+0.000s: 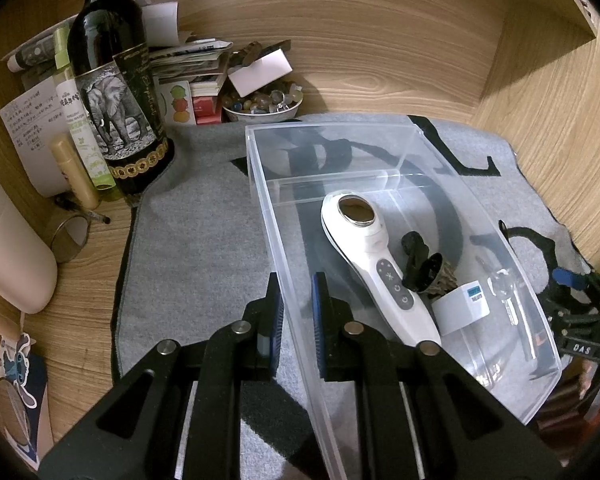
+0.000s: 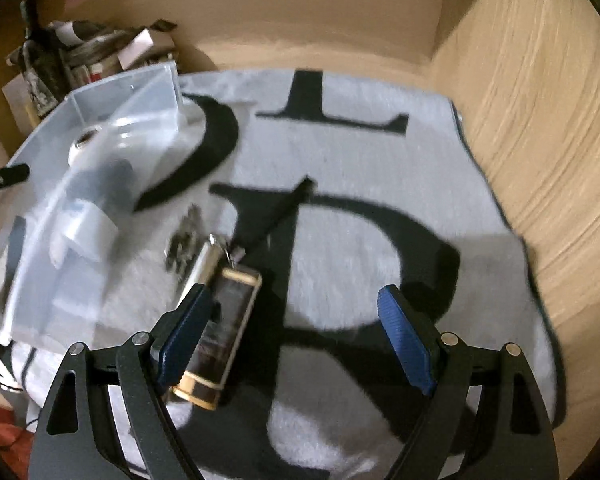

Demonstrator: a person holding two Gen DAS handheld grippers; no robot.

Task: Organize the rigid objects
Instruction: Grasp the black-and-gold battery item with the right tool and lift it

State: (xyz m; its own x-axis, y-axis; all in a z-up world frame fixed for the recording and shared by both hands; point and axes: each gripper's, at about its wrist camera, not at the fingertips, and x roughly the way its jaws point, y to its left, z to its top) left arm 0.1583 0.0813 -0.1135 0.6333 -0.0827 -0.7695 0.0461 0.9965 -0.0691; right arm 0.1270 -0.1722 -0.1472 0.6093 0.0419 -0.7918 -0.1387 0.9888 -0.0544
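Observation:
A clear plastic bin (image 1: 380, 140) stands on a grey mat with black letters (image 1: 204, 216). In it lie a white handheld device (image 1: 380, 268), a black object (image 1: 416, 256) and a white tape roll (image 1: 460, 304). My left gripper (image 1: 297, 312) is shut on the bin's left wall, one finger each side. In the right wrist view the bin (image 2: 32, 264) is at the left. My right gripper (image 2: 296, 328) is open over the mat (image 2: 380, 152). A flat rectangular case with gold ends (image 2: 224, 320) lies by its left finger, with a keychain (image 2: 182, 240) and a black stick (image 2: 280, 212) beyond.
A dark wine bottle (image 1: 112, 80), a spray bottle (image 1: 76, 120), papers, a bowl of stones (image 1: 260, 100) and a metal ring (image 1: 70, 238) crowd the back left. Wooden walls (image 1: 548, 100) enclose the back and right. A white container (image 1: 8, 248) stands at the far left.

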